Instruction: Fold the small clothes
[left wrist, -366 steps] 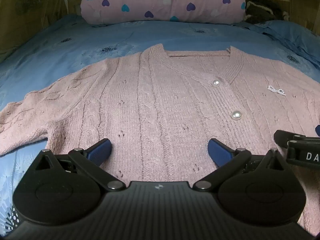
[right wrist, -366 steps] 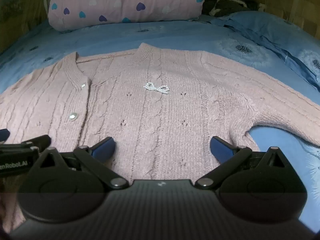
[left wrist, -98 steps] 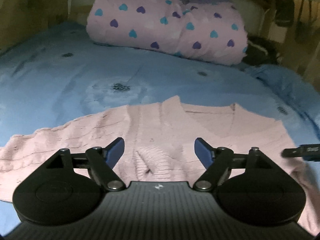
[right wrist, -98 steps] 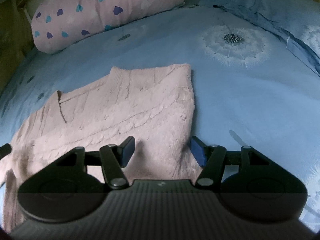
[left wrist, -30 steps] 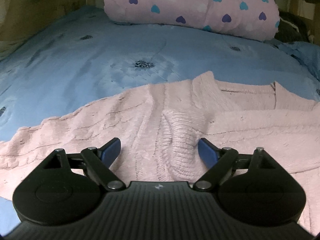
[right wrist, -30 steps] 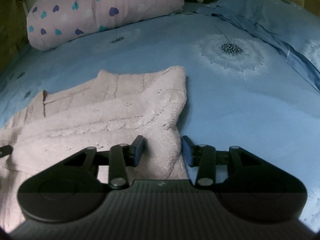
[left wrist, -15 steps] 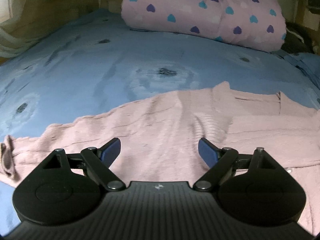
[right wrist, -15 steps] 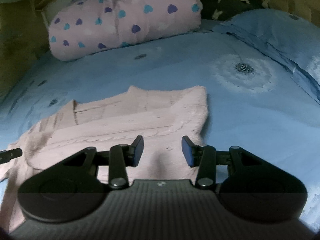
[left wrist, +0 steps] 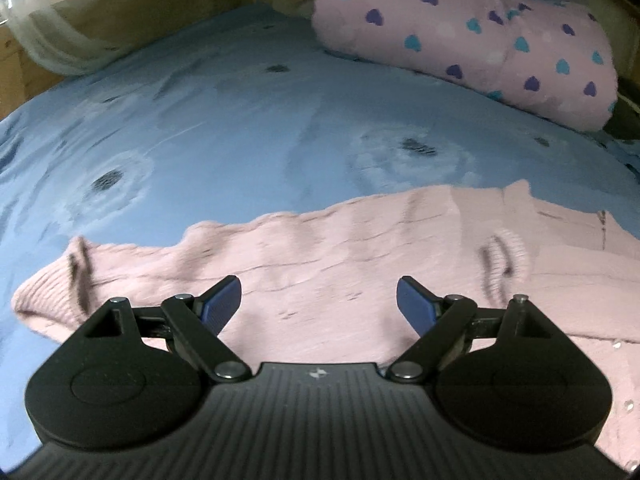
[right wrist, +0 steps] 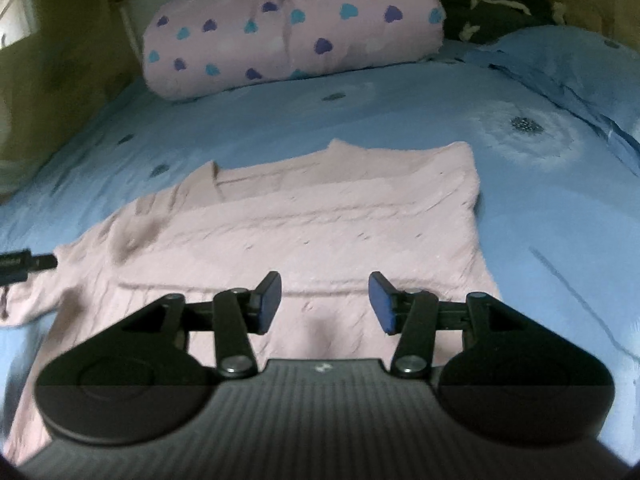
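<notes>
A pink knit cardigan (left wrist: 360, 248) lies on the blue bedsheet (left wrist: 240, 120). Its left sleeve stretches flat toward the left, ending in a ribbed cuff (left wrist: 52, 292). In the right wrist view the cardigan (right wrist: 320, 220) has its right sleeve folded across the body, with a straight right edge. My left gripper (left wrist: 319, 304) is open and empty, just above the left sleeve. My right gripper (right wrist: 323, 304) is open and empty over the folded part. The tip of the left gripper (right wrist: 24, 266) shows at the left edge of the right wrist view.
A rolled pink quilt with hearts (left wrist: 480, 36) (right wrist: 296, 28) lies at the head of the bed. A blue pillow (right wrist: 568, 68) and dark cloth (right wrist: 496, 8) are at the far right. A wooden wall and a net curtain (left wrist: 56, 40) are on the left.
My left gripper has moved left along the sleeve, so the cuff now shows. My right gripper let go of the folded sleeve, opened wider and drew back.
</notes>
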The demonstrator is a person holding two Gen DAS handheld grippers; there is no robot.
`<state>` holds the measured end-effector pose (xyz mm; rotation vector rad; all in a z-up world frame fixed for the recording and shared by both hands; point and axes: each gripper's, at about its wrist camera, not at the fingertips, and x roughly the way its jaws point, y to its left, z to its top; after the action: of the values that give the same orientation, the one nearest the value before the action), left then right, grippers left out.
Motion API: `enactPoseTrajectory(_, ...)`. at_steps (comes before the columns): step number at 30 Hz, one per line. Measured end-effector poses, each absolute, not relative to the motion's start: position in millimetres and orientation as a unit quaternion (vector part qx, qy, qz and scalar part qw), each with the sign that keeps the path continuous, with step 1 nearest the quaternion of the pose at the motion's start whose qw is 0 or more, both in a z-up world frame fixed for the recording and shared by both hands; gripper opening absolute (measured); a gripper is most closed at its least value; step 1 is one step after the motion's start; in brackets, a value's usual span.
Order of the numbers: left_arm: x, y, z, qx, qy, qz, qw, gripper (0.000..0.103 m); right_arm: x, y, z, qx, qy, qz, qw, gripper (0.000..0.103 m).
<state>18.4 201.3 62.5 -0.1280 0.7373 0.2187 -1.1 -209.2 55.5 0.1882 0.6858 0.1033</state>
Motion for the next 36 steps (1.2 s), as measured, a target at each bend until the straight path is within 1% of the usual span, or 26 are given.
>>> enactPoseTrajectory(4, 9, 224, 57, -0.059, 0.368, 0.133, 0.918, 0.088, -22, -197, 55, 0.091, 0.334, 0.059, 0.936, 0.050)
enactPoseTrajectory(9, -3, 254, 57, -0.046, 0.365, 0.174, 0.913, 0.088, -42, -187, 47, 0.085, 0.353, 0.061, 0.930, 0.050)
enactPoseTrajectory(16, -15, 292, 65, -0.023, 0.348, 0.238, 0.906, 0.088, -52, -180, 39, 0.097, 0.370, 0.057, 0.922, 0.050)
enactPoseTrajectory(22, -12, 316, 66, 0.019, 0.345, 0.298, 0.890, 0.089, -54, -171, 34, 0.090, 0.380, 0.061, 0.919, 0.051)
enactPoseTrajectory(24, -10, 325, 62, 0.013, 0.354, 0.308, 0.883, 0.089, -55, -168, 33, 0.088, 0.382, 0.062, 0.918, 0.050)
enactPoseTrajectory(30, -6, 351, 49, -0.076, 0.371, 0.285, 0.881, 0.090, -55, -160, 32, 0.079, 0.385, 0.070, 0.917, 0.050)
enactPoseTrajectory(32, -5, 353, 46, -0.086, 0.372, 0.285, 0.879, 0.092, -56, -159, 32, 0.076, 0.385, 0.072, 0.917, 0.050)
enactPoseTrajectory(36, 0, 350, 34, -0.080, 0.381, 0.291, 0.874, 0.093, -56, -159, 32, 0.076, 0.385, 0.073, 0.917, 0.050)
